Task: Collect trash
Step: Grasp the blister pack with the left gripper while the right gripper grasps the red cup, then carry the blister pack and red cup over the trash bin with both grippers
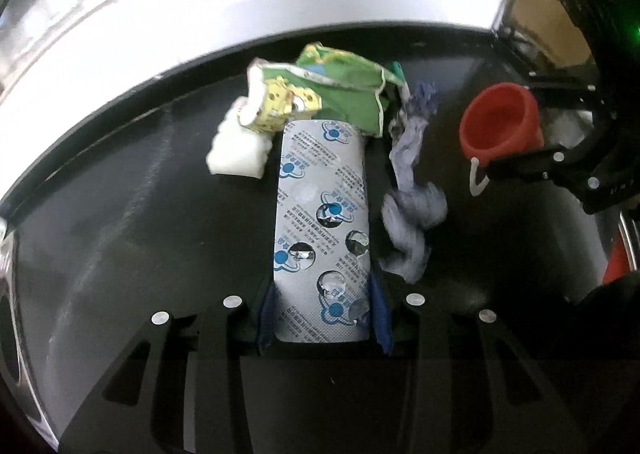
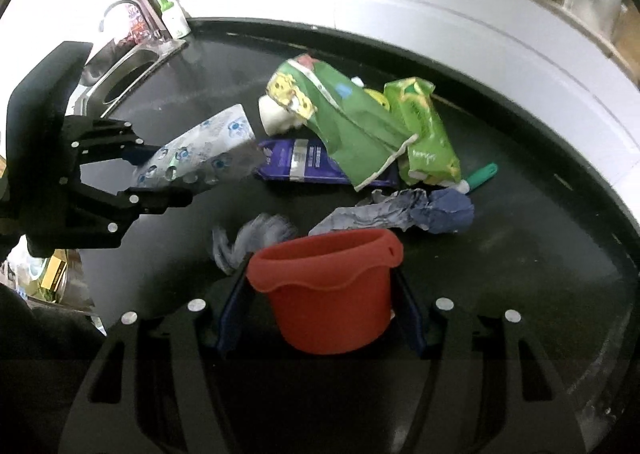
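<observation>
Left gripper (image 1: 322, 318) is clamping the near end of a silver pill sheet (image 1: 320, 222) between the blue pads (image 1: 267, 314) — the sheet is sticking straight out ahead of me, and from the right wrist view it is hanging clear above the black counter (image 2: 520, 254). Right gripper (image 2: 320, 314) is squeezing a small red bucket (image 2: 328, 294) by its sides, mouth facing up and away from me, also looking lifted off the counter. So both hands are grasping, nothing released. I am reading this as the loading step: one piece of trash is picked, the container is in the other hand, and the two are well apart. The rest of the pile is lying on the counter past the bucket — a green wrapper (image 2: 348, 122), a second lighter green packet (image 2: 424, 134), a purple pack (image 2: 304, 162) under them, a white lump (image 2: 274, 116), crumpled blue-grey paper (image 2: 400, 210) and a smaller wad (image 2: 256, 238) just behind the bucket rim. Next move, as I judge it: bring the sheet's free end over the bucket mouth, tip it down, then let go. The sheet is longer than the bucket is deep, so it is likely going to stick out or tip over the rim unless it goes in end first.
</observation>
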Demonstrator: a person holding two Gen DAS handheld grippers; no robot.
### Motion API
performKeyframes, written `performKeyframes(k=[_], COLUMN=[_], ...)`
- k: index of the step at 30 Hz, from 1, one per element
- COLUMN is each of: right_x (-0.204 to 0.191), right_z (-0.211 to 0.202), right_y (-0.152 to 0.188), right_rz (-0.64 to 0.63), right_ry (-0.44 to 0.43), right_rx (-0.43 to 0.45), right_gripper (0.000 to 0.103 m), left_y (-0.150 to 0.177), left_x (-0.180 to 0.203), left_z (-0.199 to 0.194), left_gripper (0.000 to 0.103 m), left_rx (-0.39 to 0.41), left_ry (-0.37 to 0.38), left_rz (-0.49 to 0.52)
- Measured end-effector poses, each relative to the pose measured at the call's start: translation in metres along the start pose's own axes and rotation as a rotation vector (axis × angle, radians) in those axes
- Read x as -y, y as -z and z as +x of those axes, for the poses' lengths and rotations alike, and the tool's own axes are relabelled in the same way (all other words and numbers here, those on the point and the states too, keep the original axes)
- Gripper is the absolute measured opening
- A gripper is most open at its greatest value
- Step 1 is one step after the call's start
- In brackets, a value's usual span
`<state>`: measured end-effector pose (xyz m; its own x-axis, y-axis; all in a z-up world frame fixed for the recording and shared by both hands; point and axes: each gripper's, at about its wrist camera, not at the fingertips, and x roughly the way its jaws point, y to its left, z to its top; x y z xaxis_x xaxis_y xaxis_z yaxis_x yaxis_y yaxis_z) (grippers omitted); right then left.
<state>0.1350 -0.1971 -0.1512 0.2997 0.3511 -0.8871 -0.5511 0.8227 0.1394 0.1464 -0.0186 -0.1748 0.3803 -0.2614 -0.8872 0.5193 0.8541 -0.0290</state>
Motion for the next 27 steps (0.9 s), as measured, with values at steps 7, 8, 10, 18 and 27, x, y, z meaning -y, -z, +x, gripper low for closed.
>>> performKeyframes(k=[7, 8, 10, 18, 27], right_x=[-0.012, -0.013, -0.017, -0.048, -0.170], right_z=[-0.020, -0.023, -0.028, -0.042, -0.039], right_y=[0.006, 0.006, 0.006, -0.009, -0.058], right_rz=[-0.031, -0.034, -0.042, -0.091, -0.262], right_ry=[0.023, 0.025, 0.026, 0.009, -0.138], right_rx=[0.042, 0.044, 0.056, 0.099, 0.153], right_gripper=[0.062, 0.062, 0.062, 0.062, 0.062], left_y=[0.005, 0.006, 0.008, 0.032, 0.119], left_x=[0.014, 0.015, 0.017, 0.008, -0.041], left_z=[-0.026, -0.030, -0.037, -0.080, -0.166], left_gripper=[0.038, 0.038, 0.038, 0.038, 0.038], left_rx=[0.050, 0.057, 0.066, 0.103, 0.120], left_ry=[-0.051, -0.060, -0.077, -0.191, -0.423], left_rz=[-0.033, -0.040, -0.052, -0.194, -0.518])
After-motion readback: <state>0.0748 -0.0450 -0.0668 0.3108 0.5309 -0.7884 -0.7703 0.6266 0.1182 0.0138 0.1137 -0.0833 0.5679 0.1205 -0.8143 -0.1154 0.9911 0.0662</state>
